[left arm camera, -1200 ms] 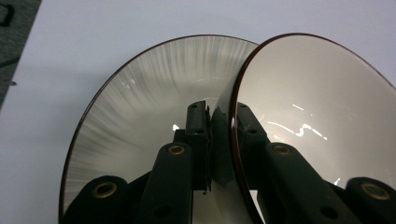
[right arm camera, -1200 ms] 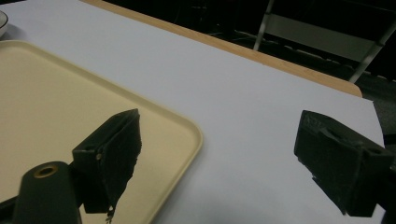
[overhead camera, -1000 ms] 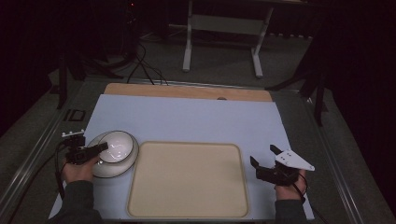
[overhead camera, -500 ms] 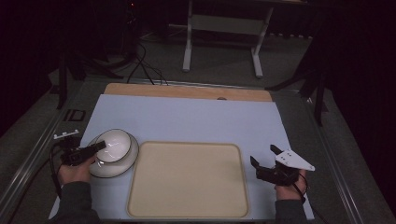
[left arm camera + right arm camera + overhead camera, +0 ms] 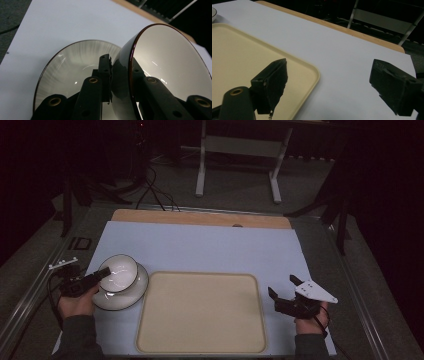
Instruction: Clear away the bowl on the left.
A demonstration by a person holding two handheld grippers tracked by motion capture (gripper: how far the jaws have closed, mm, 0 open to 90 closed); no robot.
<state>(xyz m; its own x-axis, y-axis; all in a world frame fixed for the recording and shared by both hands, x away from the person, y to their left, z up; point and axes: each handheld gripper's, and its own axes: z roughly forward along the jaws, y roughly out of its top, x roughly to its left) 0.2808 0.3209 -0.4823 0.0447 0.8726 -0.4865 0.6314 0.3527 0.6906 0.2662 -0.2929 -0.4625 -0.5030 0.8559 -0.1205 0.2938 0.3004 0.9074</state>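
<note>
Bowl (image 5: 160, 75), tilted over a plate (image 5: 75, 67), is clamped by its rim in the left tool (image 5: 102, 275); the right tool (image 5: 282, 287) gapes wide beside the tray (image 5: 200, 312).

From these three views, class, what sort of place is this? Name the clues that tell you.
Probably a lab or studio set up for recording demonstrations, not a kitchen. The table wears a plain blue-white mat, cables trail across a dark floor, and a bare metal stand sits behind.
</note>
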